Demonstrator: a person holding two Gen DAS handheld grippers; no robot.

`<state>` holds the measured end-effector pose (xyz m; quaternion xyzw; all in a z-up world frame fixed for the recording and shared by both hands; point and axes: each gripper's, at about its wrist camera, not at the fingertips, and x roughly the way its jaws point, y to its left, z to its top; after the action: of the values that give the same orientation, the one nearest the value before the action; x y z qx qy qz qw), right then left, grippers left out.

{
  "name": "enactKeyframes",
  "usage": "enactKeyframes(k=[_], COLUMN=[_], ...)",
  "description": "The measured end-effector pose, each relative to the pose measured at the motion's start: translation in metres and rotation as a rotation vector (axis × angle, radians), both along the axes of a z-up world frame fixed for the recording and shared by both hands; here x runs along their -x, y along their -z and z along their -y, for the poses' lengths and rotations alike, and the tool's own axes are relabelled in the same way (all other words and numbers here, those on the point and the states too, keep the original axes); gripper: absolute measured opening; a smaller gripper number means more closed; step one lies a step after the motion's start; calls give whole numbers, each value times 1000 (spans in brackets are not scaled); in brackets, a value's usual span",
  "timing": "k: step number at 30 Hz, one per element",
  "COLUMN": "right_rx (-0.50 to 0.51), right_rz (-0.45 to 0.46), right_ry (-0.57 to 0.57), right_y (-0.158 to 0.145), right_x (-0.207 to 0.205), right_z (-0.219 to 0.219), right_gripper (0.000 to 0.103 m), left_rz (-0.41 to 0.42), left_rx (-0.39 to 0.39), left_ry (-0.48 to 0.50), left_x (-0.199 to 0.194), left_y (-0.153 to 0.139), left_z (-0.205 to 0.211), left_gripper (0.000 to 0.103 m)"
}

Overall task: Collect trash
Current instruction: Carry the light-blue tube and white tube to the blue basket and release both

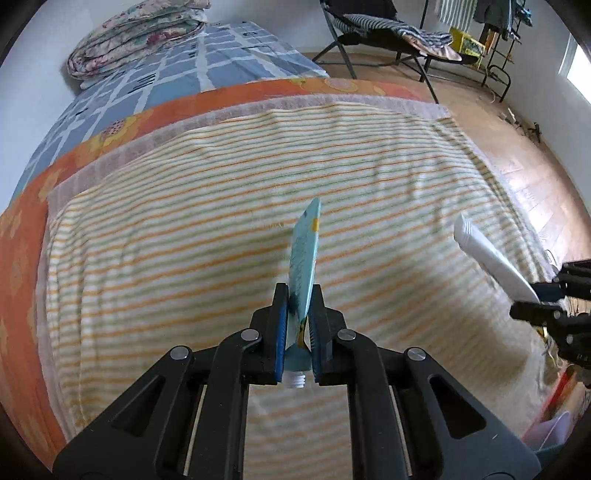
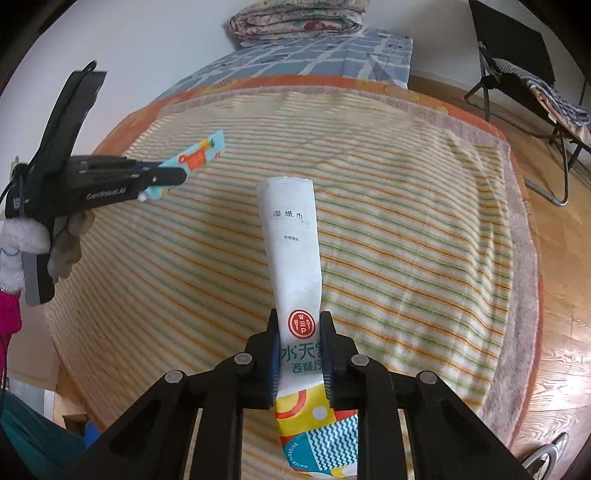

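Observation:
My left gripper (image 1: 298, 295) is shut on a flattened light-blue tube (image 1: 304, 258) with a white threaded neck, held edge-on above the striped towel (image 1: 184, 221). It also shows at the left of the right wrist view (image 2: 173, 176), with the tube (image 2: 195, 157) sticking out. My right gripper (image 2: 298, 325) is shut on a long white wet-wipe packet (image 2: 291, 236) with a red logo and a colourful lower end. The packet (image 1: 487, 254) and right gripper (image 1: 543, 295) show at the right edge of the left wrist view. Both are held above the bed.
The bed has a striped towel (image 2: 406, 221), an orange blanket (image 1: 33, 206), a blue checked sheet (image 1: 184, 70) and a folded floral quilt (image 1: 136, 33) at the far end. A folding chair (image 1: 388, 33) stands on the wooden floor (image 1: 535, 177) to the right.

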<state>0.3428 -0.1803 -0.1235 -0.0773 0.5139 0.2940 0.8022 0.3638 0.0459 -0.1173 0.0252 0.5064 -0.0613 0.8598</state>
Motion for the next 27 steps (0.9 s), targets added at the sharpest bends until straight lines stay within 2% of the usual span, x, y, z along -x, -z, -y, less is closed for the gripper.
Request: enactKeyframes(k=[9,18,20,24,27], right_rx=[-4,-18,-35,-72,-92], right_rz=[69,125,130,133,127], right_ry=[-2,-16,-18,-26,-35], right_y=[-54,-107,-116,-127,-125], right_x=[34,91,107,142,169], right_z=[3,12,13,16,18], right_gripper=[17,17,17,17,17], left_rz=[54,103,112,126,118], left_rx=[19,47,64,84,72], left_ry=[13,28,25,30,47], left_x=[55,127,145,183,206], left_y=[-42,-80,-88,-100,-97], left_z=[7,17,18,24,32], left_gripper=[8,7,0,0,0])
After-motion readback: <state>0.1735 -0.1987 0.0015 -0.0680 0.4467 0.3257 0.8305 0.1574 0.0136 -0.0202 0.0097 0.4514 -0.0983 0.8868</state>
